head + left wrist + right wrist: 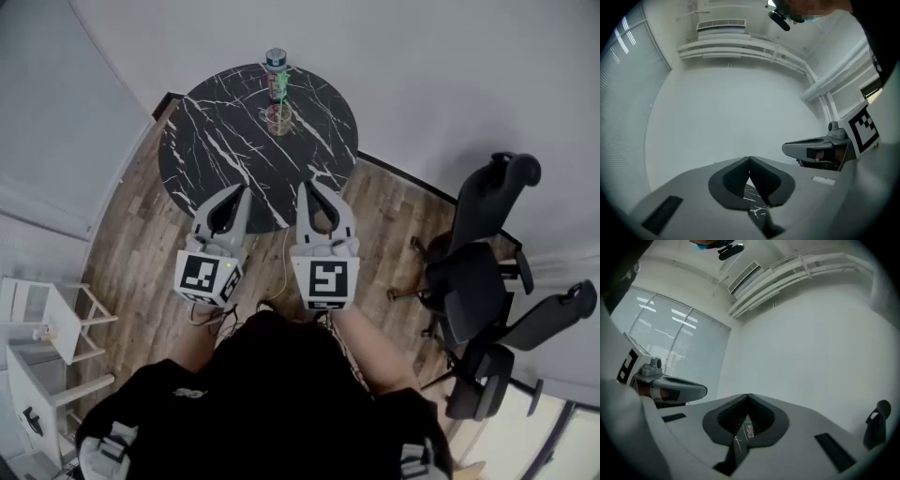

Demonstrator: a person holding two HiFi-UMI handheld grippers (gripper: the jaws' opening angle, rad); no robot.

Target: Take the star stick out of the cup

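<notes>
Tongs together, left gripper and right gripper; seemingly glass cup on marbled table.

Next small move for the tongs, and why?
Probably open the right tongs and move them forward toward the cup: they are shut and empty at the near edge of the table, while the star stick stands in the cup on the far side.

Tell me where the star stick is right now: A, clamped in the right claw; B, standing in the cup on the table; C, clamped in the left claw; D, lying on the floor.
B: the star stick stands in the cup toward the far side of the table, while the left claw and right claw are both shut on nothing near its near edge.
</notes>
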